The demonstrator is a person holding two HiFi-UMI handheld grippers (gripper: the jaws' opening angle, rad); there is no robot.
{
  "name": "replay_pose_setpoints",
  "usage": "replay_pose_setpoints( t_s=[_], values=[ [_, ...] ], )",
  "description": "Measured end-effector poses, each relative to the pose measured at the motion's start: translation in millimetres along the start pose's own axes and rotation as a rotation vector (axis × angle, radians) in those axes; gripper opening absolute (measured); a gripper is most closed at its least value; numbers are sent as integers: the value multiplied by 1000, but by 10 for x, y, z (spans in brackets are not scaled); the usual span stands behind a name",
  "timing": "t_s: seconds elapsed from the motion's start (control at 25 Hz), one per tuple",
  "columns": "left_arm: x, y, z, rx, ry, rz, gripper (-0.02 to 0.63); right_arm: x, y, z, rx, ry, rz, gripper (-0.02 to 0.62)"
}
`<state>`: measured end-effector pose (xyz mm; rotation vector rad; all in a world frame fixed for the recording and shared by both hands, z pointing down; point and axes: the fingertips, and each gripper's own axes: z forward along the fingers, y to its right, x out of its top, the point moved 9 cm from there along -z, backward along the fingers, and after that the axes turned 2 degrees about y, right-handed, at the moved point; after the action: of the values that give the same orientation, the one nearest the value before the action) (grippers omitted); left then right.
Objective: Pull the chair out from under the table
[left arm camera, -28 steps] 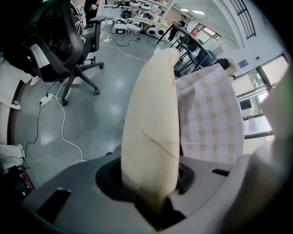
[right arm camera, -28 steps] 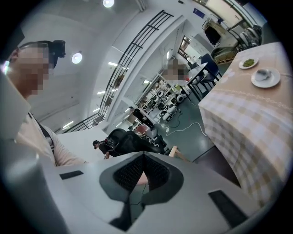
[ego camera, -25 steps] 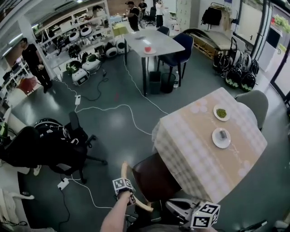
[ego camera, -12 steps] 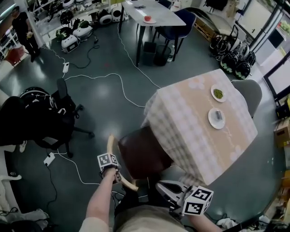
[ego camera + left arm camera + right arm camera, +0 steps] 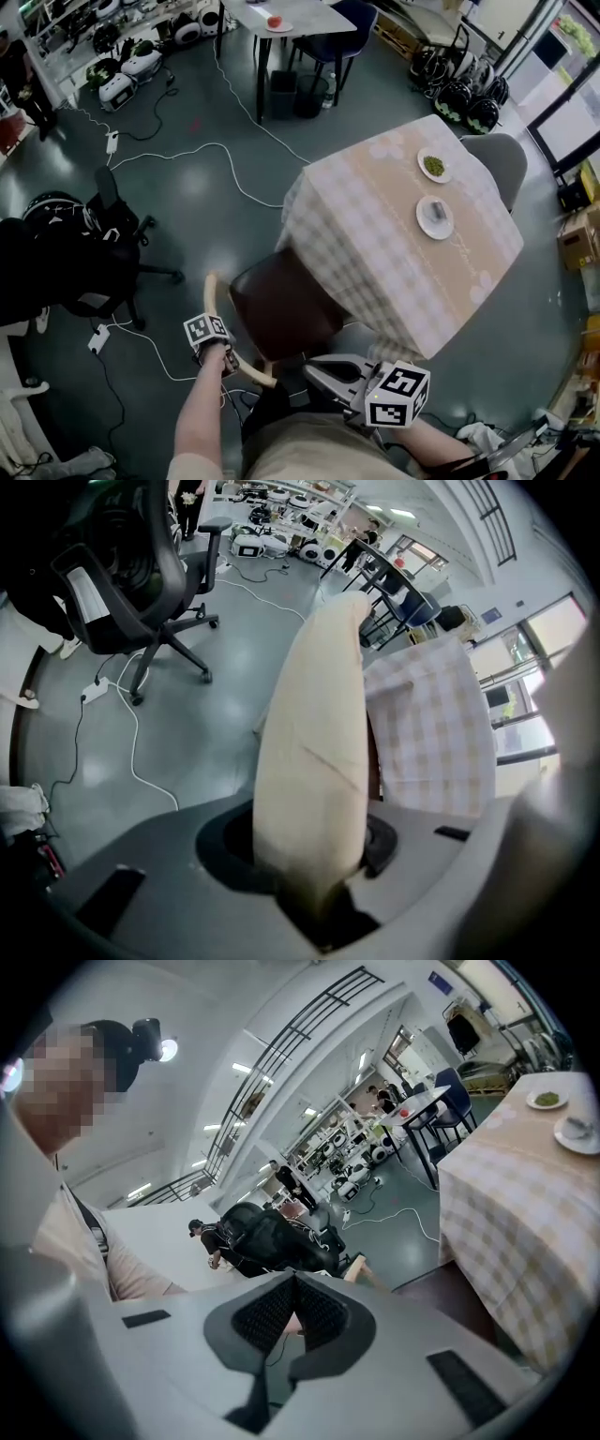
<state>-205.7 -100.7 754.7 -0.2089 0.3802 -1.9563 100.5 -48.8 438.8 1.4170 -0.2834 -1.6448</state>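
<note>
Wooden chair (image 5: 314, 752) in hand-held gripper (image 5: 223, 359) (left)

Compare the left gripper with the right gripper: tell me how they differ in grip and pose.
The left gripper is clamped on the pale curved wooden backrest of the brown-seated chair; the right gripper has its jaws together on nothing. The left gripper points steeply down at the floor; the right gripper points nearly level across the room. Both are grey and hand-held, beside that chair.
</note>
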Motion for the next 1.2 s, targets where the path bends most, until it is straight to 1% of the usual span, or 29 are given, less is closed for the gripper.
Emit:
replay_pose_setpoints(
  t_s=[0.12,0.4,0.88,1.2],
  values=[
    [-20,-57,-11,0,0,-9,109,5,-15,16,4,-4,-1,9],
    [-1,-150,-58,5,12,-5,109,-16,-45,-17,-18,1,7,9],
    [-12,-413,-159,28,30,-24,110,0,-132,167,7,-24,-4,9],
    [-53,-461,-159,9,62,-29,110,-33,-171,234,6,-40,-10,9]
  ],
)
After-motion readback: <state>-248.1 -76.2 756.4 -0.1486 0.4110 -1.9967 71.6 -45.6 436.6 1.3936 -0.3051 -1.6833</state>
